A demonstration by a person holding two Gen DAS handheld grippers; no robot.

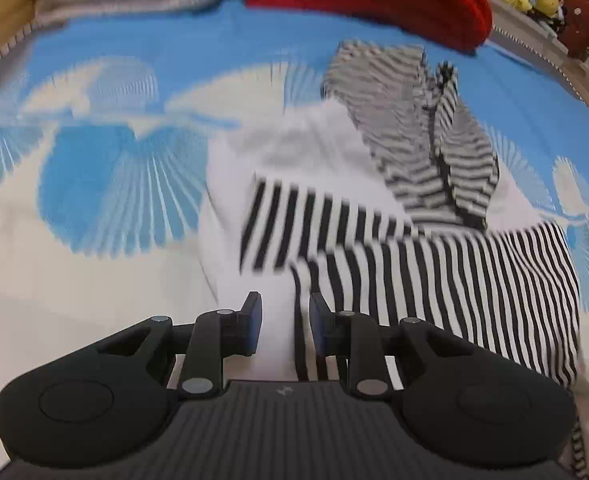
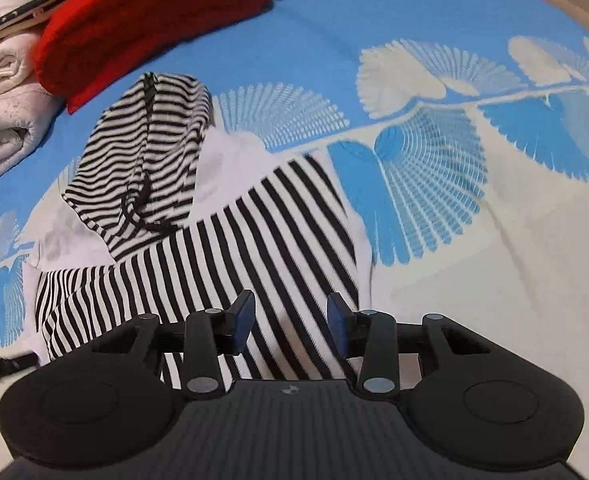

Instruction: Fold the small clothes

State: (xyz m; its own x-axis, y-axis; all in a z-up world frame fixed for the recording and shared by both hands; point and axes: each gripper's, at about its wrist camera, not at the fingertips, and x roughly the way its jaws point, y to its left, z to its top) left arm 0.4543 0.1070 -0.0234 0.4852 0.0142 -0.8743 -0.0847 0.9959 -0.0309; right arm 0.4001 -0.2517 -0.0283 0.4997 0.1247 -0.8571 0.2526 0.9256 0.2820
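Two grippers over striped hooded top [image 2: 222, 248], lying mid-bedspread [image 2: 434, 12], hood toward far edge near red knit [image 2: 154, 12]. Left gripper [image 1: 285, 326] spread, straddling garment's side edge. Right gripper [image 2: 290, 326] spread, nothing held. Judged step: fold partway, repositioning. Next: pinch near hem, carry toward hood.

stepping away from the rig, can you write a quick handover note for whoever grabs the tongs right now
Left tongs: open, holding nothing, low over the near edge of the striped hoodie.
Right tongs: open, holding nothing, over the hoodie's striped body.
Hoodie: lies on the blue and white bedsheet, partly folded, hood flopped over a white panel, edges uneven.
Nearby: red knit and a folded pale stack at the far end of the bed.
Done: sides seem brought in.
Left: probably grip the near hem, fold it up toward the hood, then tidy and set it with the stack.
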